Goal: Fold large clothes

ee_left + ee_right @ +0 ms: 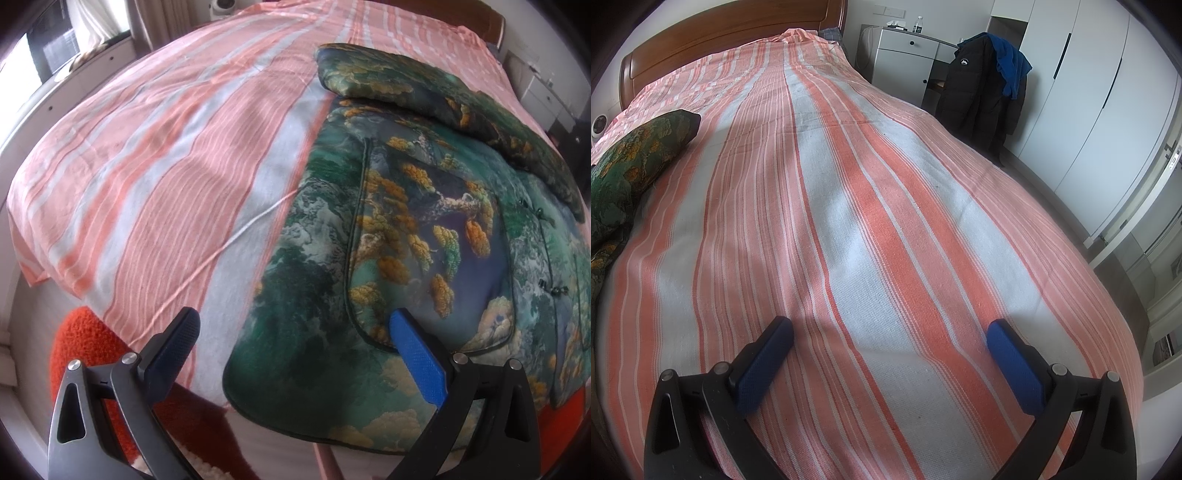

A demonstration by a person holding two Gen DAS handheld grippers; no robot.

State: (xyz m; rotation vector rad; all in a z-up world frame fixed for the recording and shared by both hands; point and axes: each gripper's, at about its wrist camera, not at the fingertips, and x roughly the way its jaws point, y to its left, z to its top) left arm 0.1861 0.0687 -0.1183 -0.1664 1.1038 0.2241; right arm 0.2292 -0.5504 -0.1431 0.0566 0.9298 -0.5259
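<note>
A large green jacket (413, 236) printed with trees and clouds lies spread on the pink and white striped bed sheet (177, 177), its hem hanging over the near bed edge. One sleeve (443, 107) is folded across the top of it. My left gripper (295, 325) hovers open above the jacket's lower left corner, nothing between its fingers. In the right wrist view only the jacket's sleeve (631, 158) shows at the far left. My right gripper (890, 332) stands open over bare striped sheet (871, 206), well to the right of the jacket.
An orange knitted thing (85, 339) lies below the bed edge at the left. A wooden headboard (713, 40) closes the far end. A white drawer unit (908, 62), a dark coat (982, 88) on a stand and white wardrobes (1100, 110) line the right side.
</note>
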